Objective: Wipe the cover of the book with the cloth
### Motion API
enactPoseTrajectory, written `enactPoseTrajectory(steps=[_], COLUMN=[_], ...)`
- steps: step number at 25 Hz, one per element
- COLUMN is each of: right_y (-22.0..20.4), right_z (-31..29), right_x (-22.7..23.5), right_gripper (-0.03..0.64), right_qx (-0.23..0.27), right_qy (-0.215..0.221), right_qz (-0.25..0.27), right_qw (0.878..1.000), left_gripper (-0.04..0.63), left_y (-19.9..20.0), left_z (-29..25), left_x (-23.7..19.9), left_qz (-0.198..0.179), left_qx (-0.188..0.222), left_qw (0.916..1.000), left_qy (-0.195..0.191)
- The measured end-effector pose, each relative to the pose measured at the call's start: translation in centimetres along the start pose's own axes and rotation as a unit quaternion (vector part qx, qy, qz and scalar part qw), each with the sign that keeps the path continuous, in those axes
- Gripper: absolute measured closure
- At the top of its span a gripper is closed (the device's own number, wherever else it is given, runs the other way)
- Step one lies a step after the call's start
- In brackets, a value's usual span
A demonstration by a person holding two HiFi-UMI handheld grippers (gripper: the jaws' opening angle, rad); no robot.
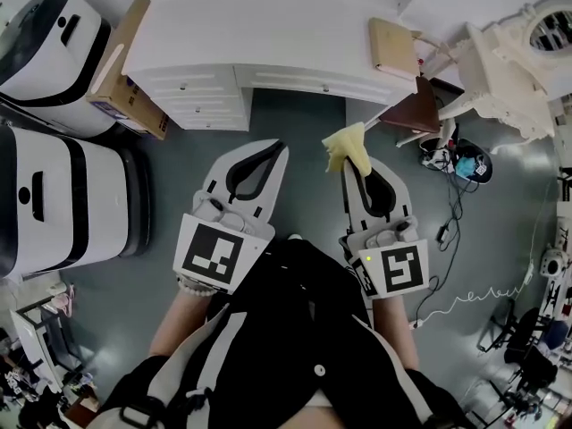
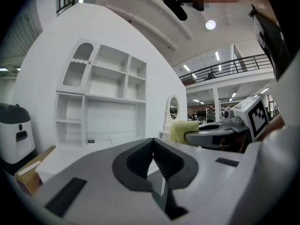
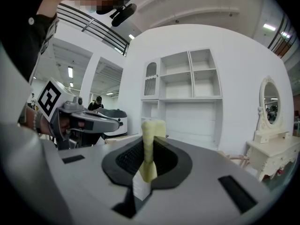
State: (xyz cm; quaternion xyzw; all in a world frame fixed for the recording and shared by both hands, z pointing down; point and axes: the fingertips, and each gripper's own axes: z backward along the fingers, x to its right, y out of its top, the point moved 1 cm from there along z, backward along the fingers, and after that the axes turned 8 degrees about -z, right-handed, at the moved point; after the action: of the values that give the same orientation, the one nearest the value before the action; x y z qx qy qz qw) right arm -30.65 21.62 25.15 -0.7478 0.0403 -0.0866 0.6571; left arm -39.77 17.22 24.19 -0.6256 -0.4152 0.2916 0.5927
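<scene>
The right gripper (image 3: 146,146) has its jaws clamped on the yellow cloth (image 1: 347,147), ready for wiping; the left gripper (image 1: 275,148) is closed on nothing (free to steady, I suppose). The book (image 1: 393,46) lies on the white desk (image 1: 268,34), well ahead of both

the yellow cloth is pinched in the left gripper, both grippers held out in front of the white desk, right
No: the yellow cloth is pinched in the right gripper, as the right gripper view shows. The left gripper is shut on nothing. The rest holds.
</scene>
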Motion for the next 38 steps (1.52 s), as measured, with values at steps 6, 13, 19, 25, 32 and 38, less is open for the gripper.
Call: enactPoseTrajectory(steps=[6,13,19,25,32,38], right_y=[0.2,-0.4,-1.0,-1.7,-2.1,-2.1], right_z=[0.0,2.4,5.2,7.6,9.5,12.2], right_x=[-0.9,-1.5,-1.4,-0.1,3.2,8.9], right_gripper=[0.581,0.581,0.581,0.581,0.581,0.581], right_qx=[0.009,0.021,0.017,0.016,0.021,0.016], right_qy=[-0.021,-0.072,-0.124,-0.159,-0.164,-0.162], right_qz=[-0.007,-0.008,-0.014,-0.021,-0.029,-0.030], right_qw=[1.000,0.997,0.992,0.987,0.986,0.986], left_gripper=[0.594,0.594,0.594,0.594,0.594,0.594], left_y=[-0.3,-0.5,-0.4,-0.5,-0.5,0.8], left_z=[0.7,1.0,0.8,-0.2,-3.0,-7.1], left_x=[-0.5,1.1,3.1,5.2,8.3,12.8], left_qz=[-0.002,-0.010,-0.005,-0.016,-0.015,-0.019], left_qx=[0.007,0.020,0.029,0.026,0.013,0.008], left_qw=[0.9998,0.9973,0.9929,0.9890,0.9879,0.9879], left_qy=[-0.018,-0.070,-0.115,-0.145,-0.154,-0.154])
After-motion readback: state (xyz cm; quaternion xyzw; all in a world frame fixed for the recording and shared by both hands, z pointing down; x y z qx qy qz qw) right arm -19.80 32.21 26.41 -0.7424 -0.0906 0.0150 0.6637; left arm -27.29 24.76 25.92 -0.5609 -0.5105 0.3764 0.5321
